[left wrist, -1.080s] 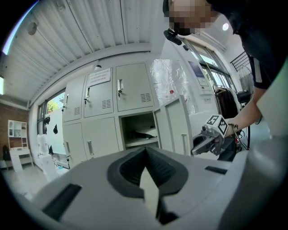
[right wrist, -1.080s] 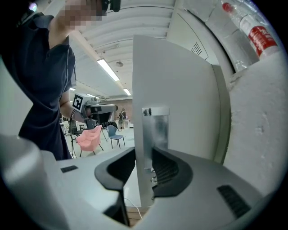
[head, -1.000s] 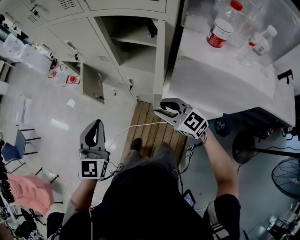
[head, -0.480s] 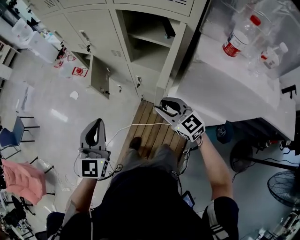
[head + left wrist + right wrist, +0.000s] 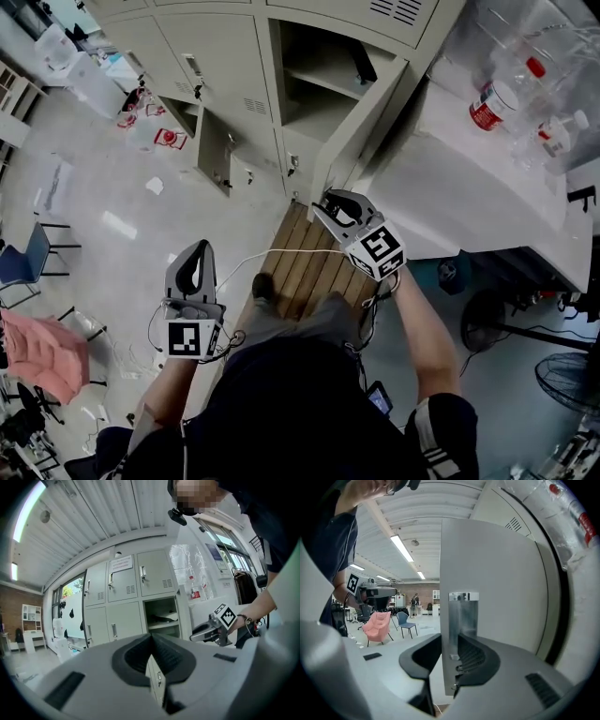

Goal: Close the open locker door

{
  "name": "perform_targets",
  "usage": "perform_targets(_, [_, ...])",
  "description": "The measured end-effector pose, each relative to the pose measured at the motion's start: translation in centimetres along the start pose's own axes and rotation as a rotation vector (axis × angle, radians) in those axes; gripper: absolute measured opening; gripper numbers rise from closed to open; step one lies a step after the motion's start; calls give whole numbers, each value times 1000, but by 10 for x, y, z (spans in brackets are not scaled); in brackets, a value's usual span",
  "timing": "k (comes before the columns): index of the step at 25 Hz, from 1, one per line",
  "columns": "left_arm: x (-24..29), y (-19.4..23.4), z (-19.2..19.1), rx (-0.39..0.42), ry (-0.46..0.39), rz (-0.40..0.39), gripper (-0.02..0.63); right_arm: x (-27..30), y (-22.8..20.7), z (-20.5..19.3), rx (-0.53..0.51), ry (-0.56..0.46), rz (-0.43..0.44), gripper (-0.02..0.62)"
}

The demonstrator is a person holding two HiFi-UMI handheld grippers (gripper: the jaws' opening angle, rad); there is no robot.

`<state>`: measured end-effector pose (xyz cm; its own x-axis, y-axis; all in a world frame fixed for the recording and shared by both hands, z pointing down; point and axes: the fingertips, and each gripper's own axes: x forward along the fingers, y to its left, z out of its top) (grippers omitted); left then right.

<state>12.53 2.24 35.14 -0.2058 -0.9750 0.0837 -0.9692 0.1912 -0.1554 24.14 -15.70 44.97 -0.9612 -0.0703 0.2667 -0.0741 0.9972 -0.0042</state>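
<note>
The open locker door [image 5: 367,127] shows edge-on in the head view, swung out from the open compartment [image 5: 323,66]. My right gripper [image 5: 324,201] is at the door's free edge, low down. In the right gripper view the door [image 5: 497,588] and its metal latch plate [image 5: 463,616] stand between the jaws of my right gripper [image 5: 450,657], whose pads lie against both faces. My left gripper [image 5: 194,247] hangs apart at the lower left, shut and holding nothing. In the left gripper view its tips [image 5: 151,641] meet, pointing at the lockers.
To the right of the door stands a white table [image 5: 441,187] with wrapped bottles [image 5: 487,103]. A wooden board [image 5: 300,262] lies underfoot. A lower locker door [image 5: 217,150] also stands open at the left. A pink chair [image 5: 37,361] and a fan [image 5: 572,366] stand further off.
The head view has shifted, so the lockers sit further right and more tilted. My right gripper stays at the door's edge. The left gripper has barely moved.
</note>
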Motion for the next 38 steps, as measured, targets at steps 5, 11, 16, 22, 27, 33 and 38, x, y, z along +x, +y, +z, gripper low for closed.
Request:
perform_targets(5, [0,30,-3,-26,-3,-16,3,25,-3,7,21,-4,-71,109])
perform_targets(11, [6,67,-12,0,7,-59,3,60,-11,17,41,-13,-164,107])
perform_targets(16, [12,95,-14,7,-9,-96,3,88,-22,24,57,-12,-241,106])
perform_targets(22, [20,131,-23,20,-11,-138,3,116,-39,32,69,-17,-327,104])
perform_targets(27, [27,155,-30,-3,-19,-161,3,133,-51,36,76,-22,-389,104])
perform_targets(33, [38,172,-36,11,-30,-177,3,151,-68,42,86,-31,-451,101])
perform_targets(38, [45,178,-41,10,-19,-171,3,163,-81,44,92,-32,-483,98])
